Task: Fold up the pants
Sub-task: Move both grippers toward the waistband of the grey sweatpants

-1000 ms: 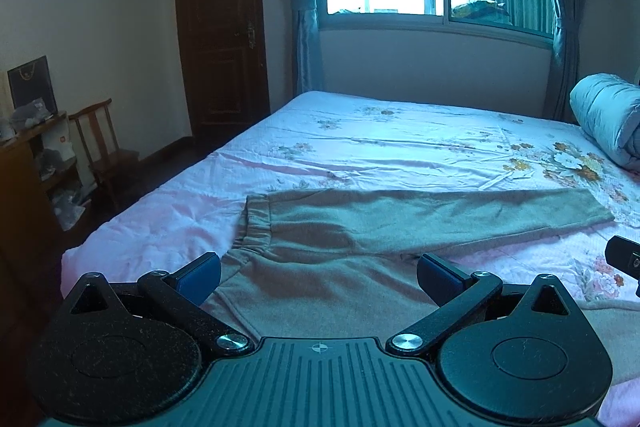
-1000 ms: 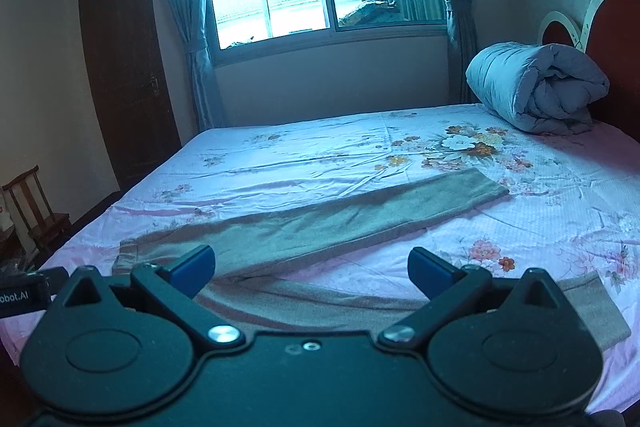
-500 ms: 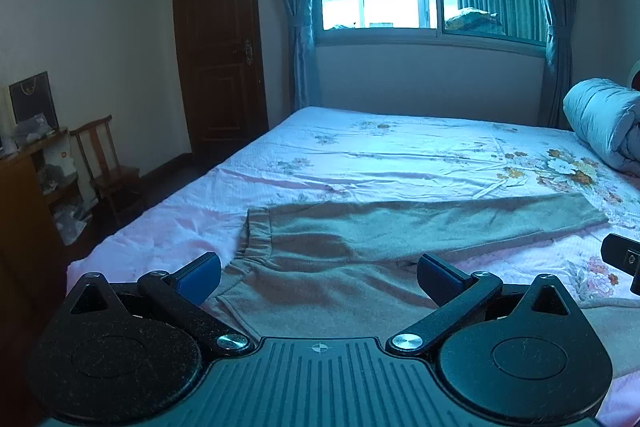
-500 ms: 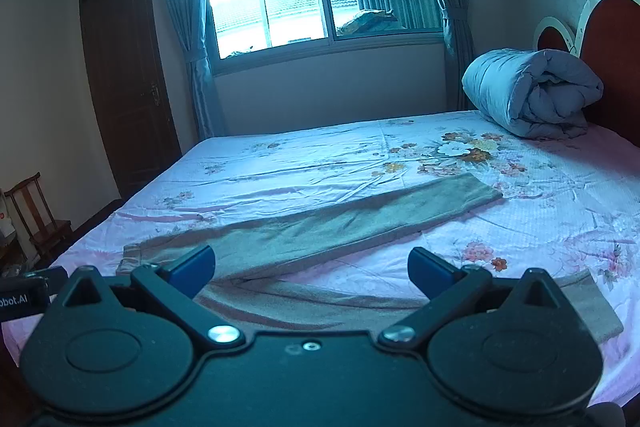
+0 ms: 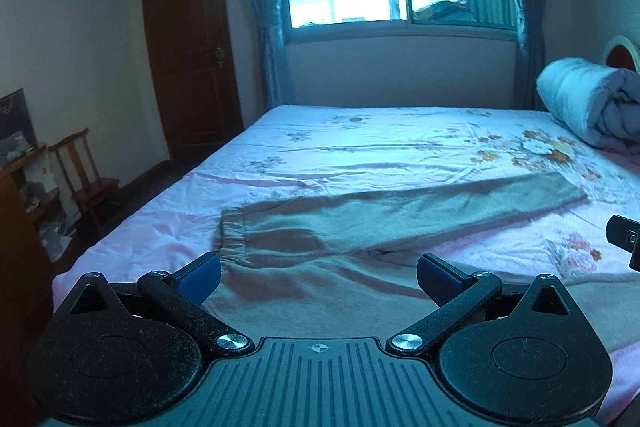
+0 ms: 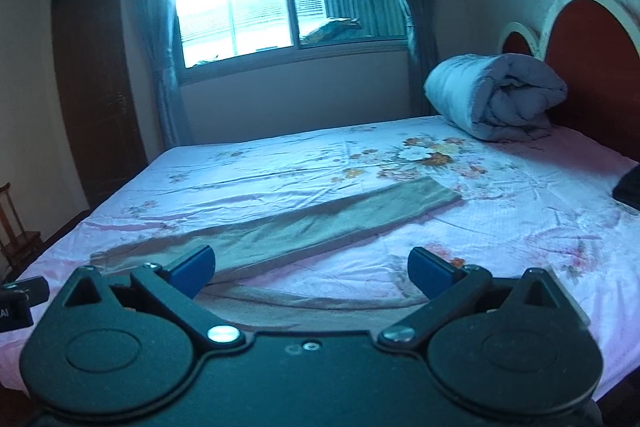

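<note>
Tan pants (image 5: 340, 227) lie flat on the pink floral bed (image 5: 360, 147), waistband at the left, the two legs spread apart toward the right. The far leg (image 6: 320, 223) runs diagonally up to the right; the near leg (image 6: 300, 303) passes under my right gripper. My left gripper (image 5: 318, 273) hovers open above the seat of the pants, near the waistband. My right gripper (image 6: 310, 267) hovers open over the gap between the legs. Neither holds anything. The right gripper's edge (image 5: 624, 239) shows in the left wrist view.
A rolled blue-grey quilt (image 6: 496, 95) lies by the red headboard (image 6: 592, 67). A dark object (image 6: 628, 187) sits on the bed's right side. A wooden chair (image 5: 84, 175) and shelf (image 5: 20, 187) stand left of the bed; door and window beyond.
Both grippers have tilted upward and drawn back a little, so the pants sit lower in both views. Both stay open; the pants have not moved.
</note>
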The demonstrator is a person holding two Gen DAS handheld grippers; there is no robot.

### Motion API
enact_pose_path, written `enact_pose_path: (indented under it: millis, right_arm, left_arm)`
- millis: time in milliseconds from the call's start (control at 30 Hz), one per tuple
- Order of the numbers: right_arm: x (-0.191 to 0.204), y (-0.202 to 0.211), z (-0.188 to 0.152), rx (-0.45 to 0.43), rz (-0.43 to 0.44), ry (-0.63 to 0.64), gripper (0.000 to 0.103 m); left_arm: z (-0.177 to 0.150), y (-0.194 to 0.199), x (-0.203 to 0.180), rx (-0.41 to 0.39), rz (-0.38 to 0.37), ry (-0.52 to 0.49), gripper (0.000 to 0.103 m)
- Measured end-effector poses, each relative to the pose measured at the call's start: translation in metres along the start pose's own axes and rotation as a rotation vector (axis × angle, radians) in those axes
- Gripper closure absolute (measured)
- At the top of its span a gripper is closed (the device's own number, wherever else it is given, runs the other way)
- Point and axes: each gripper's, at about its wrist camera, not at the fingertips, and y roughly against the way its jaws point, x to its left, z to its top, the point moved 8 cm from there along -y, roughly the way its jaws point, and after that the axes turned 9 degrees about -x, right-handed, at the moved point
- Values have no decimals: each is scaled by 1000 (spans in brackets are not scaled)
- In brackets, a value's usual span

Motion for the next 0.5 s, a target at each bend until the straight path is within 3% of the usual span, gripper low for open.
enact_pose_path:
  millis: [233, 500]
  right_arm:
    - [-18, 1, -11, 18, -43, -29, 6]
    - [-12, 0, -12, 20, -19, -7, 6]
  left_arm:
    - [-3, 0, -15, 13, -30, -17, 0]
    - [-3, -2, -13, 16, -22, -21, 0]
